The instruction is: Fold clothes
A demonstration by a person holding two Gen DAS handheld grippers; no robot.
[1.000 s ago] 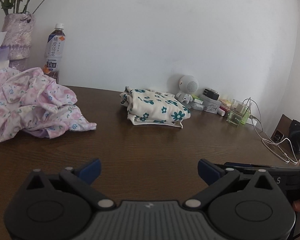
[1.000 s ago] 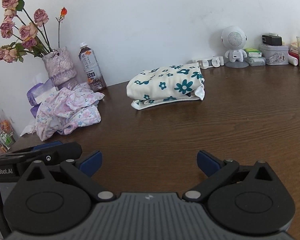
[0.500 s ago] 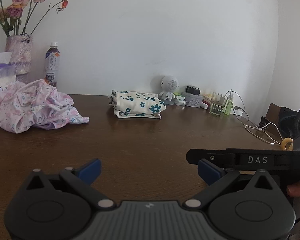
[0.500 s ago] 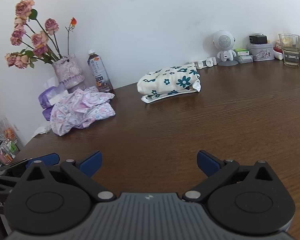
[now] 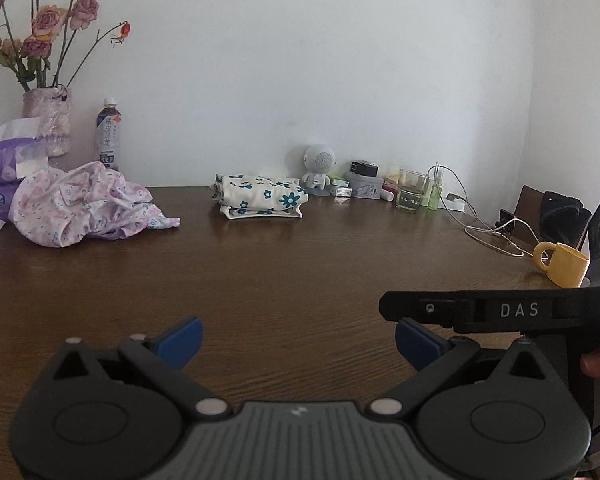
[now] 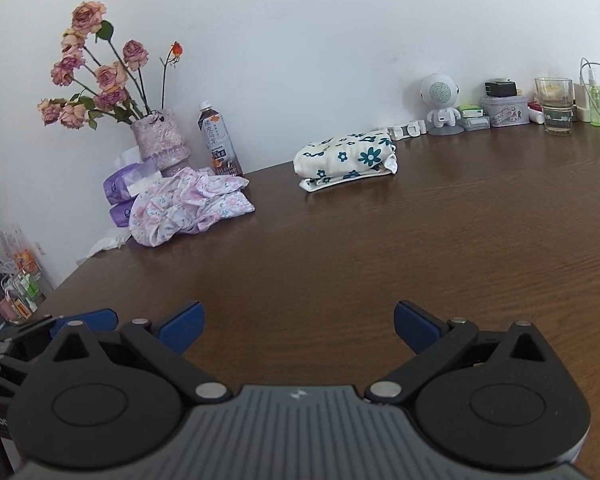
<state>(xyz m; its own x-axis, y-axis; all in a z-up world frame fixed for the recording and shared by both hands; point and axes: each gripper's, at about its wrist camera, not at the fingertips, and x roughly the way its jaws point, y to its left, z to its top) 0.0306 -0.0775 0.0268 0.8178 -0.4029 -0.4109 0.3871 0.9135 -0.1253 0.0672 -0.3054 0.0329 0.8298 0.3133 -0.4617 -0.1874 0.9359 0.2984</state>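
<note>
A folded cream garment with teal flowers (image 5: 262, 197) (image 6: 346, 159) lies near the wall at the back of the brown table (image 5: 300, 272) (image 6: 380, 248). A crumpled pink floral garment (image 5: 84, 208) (image 6: 188, 206) sits in a heap to its left. My left gripper (image 5: 298, 340) hovers open over the near part of the table, far from both garments, with nothing between its blue pads. My right gripper (image 6: 298, 326) is open and empty too, held beside the left one. Its black body shows at the right of the left wrist view.
A vase of dried roses (image 6: 160, 140), a drink bottle (image 6: 218, 144), purple tissue packs (image 5: 0, 176), a small white robot figure (image 6: 440, 102), tins, a glass (image 6: 554, 106) and cables line the back wall. A yellow mug (image 5: 562, 262) stands at the right.
Both grippers have drawn back from the garments and risen, so the clothes look smaller and farther away. Both stay open. The yellow mug has come into the left wrist view.
</note>
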